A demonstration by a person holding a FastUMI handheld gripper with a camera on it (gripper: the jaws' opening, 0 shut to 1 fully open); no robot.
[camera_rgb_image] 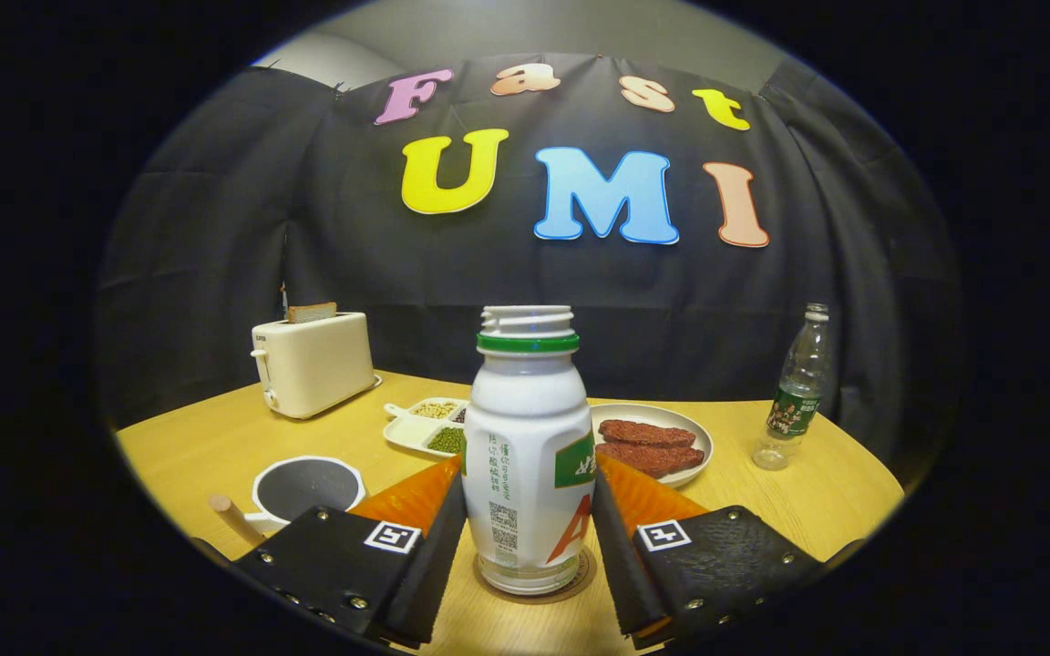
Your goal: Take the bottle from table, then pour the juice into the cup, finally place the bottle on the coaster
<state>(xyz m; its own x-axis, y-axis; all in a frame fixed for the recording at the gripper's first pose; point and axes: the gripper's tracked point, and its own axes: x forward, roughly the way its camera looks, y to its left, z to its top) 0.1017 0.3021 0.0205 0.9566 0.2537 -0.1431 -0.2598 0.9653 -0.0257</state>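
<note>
While the gripper [528, 538] clasps it, the smooth, rounded plastic bottle [526, 456] stands uncapped on a round coaster [580, 583].

Claw [530, 538], forward view: two flat, wedge-shaped fingers [434, 547], each backed by a textured plate fastened with small round metal screws and carrying one square black-and-white fiducial marker near the plate's forward inner corner; fingers taper toward the tips.

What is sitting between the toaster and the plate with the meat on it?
In the gripper view, a white divided dish of beans lies between the toaster and the plate. Nearer, the bottle stands between the jaws.
</note>
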